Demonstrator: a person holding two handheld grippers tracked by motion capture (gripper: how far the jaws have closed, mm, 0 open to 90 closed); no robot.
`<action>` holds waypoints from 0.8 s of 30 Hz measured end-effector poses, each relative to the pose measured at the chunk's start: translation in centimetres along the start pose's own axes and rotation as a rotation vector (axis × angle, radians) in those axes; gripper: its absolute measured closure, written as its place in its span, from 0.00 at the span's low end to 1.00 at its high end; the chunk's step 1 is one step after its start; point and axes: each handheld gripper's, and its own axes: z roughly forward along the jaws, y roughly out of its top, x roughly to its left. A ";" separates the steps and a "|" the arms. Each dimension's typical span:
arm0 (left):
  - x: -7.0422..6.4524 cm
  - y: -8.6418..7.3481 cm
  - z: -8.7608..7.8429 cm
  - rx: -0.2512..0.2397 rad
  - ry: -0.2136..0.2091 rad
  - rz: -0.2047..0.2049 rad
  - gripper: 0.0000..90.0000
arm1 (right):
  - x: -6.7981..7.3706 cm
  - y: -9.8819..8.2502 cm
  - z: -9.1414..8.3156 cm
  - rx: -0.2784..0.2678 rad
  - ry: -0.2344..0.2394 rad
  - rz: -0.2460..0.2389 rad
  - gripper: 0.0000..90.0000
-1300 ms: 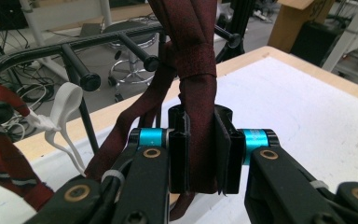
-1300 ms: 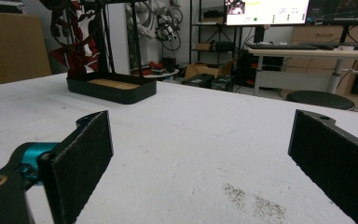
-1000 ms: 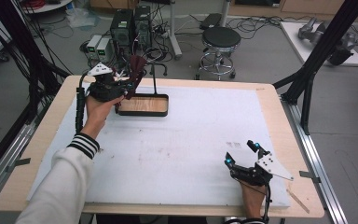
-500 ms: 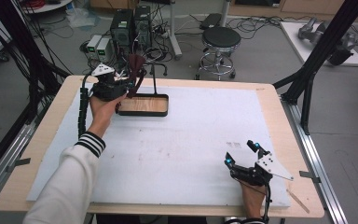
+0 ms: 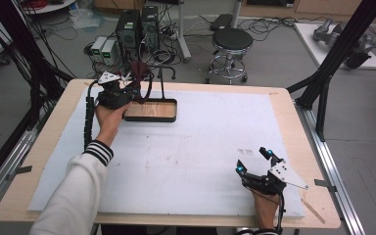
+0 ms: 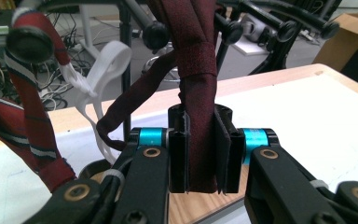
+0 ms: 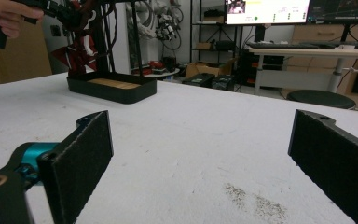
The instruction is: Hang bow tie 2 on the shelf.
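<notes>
A black rack with a wooden-floored tray base (image 5: 152, 110) stands at the table's far left, with ties hanging from its pegs. My left gripper (image 5: 129, 90) is raised beside the rack and is shut on a dark maroon tie (image 6: 199, 107) that hangs from a peg above. A red striped tie (image 6: 30, 116) and a white strap (image 6: 103, 70) hang to its left in the left gripper view. My right gripper (image 5: 254, 161) rests near the table's front right edge, open, its pads (image 7: 81, 158) wide apart with nothing between them. The rack's tray base (image 7: 112, 87) lies far ahead of it.
A white mat (image 5: 200, 147) covers most of the wooden table (image 5: 293, 117). Behind the table are a round stool (image 5: 231, 41), computer boxes (image 5: 137, 27) and cables on the floor. Black frame posts (image 5: 323, 88) stand at the right side.
The left hand and its gripper have shifted slightly at the rack, still holding the maroon tie. The right gripper has not moved.
</notes>
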 end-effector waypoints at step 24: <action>-0.8 -1.2 1.6 0.173 0.051 0.063 0.88 | 0.0 0.0 0.0 0.000 0.000 0.001 0.06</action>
